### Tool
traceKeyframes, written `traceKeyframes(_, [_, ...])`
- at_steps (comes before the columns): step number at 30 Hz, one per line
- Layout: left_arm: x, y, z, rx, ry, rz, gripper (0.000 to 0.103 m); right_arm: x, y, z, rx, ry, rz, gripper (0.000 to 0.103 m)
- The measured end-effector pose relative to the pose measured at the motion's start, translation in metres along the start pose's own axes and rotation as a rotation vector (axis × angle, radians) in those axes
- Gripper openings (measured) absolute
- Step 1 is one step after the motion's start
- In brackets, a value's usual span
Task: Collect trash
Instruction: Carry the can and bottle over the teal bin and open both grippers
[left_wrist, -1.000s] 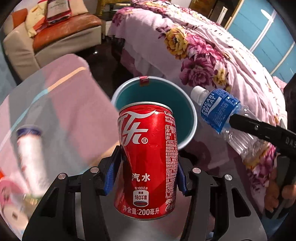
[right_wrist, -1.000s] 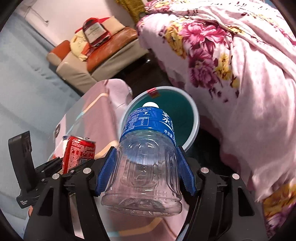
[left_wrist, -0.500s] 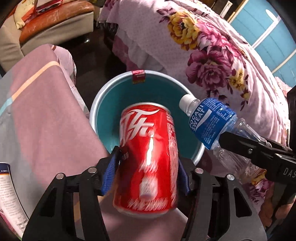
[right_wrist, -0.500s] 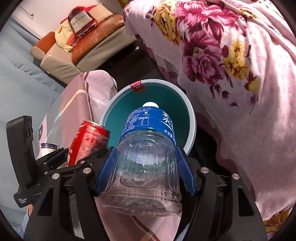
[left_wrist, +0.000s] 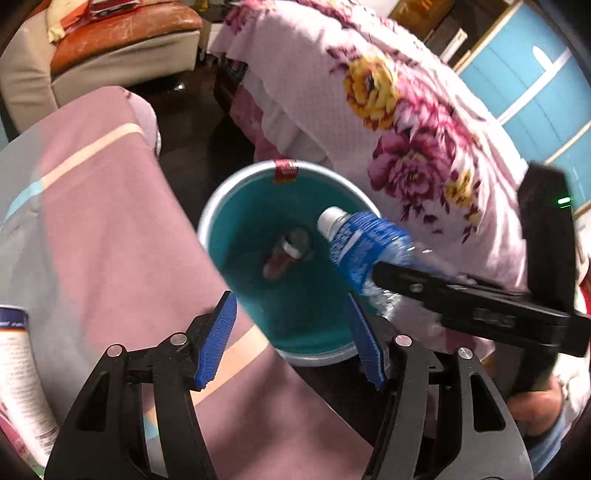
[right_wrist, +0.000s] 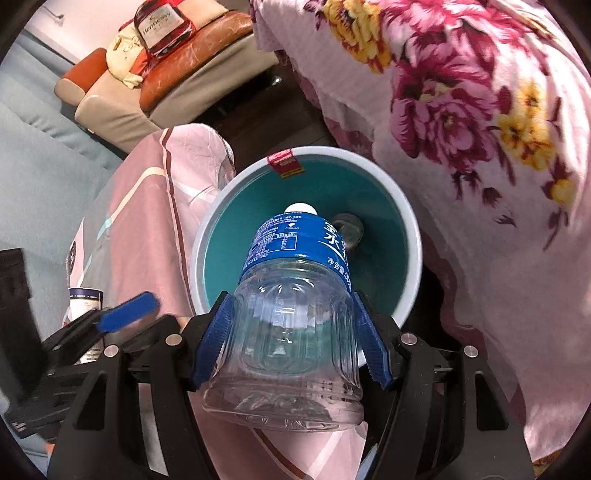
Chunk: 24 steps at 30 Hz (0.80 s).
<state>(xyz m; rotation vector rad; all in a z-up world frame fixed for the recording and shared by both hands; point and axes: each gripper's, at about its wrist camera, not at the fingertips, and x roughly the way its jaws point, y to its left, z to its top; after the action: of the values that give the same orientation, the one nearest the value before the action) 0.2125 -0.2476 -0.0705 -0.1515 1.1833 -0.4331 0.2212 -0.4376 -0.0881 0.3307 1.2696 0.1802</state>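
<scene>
Right tongs (right_wrist: 291, 339) grip the bottle (right_wrist: 291, 295), neck aimed into the bin (right_wrist: 410, 236) (left tongs (left_wrist: 291, 332) just opened, empty).

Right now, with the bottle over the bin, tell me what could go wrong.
1. The bottle sits tilted in the right gripper, near the bin's rim; dropped, it may clip the rim and bounce out.
2. The left gripper, open and empty, hangs close by and could get bumped.
</scene>
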Motion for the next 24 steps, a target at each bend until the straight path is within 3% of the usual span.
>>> traceKeyframes(10, [-0.034,0.032,-0.007,-0.076,-0.053,-0.018,0.064,0.06,0.017,0.01,-0.026,0.073,0.002,0.062])
traceKeyframes(14, [-0.038,0.041,-0.011,-0.089,-0.055,-0.03,0.064,0.086,0.012,-0.001,-0.007,0.159,0.011,0.062])
traceKeyframes(24, [-0.043,0.042,-0.02,-0.09,-0.06,-0.056,0.064,0.083,0.023,-0.024,-0.051,0.232,0.015,0.062])
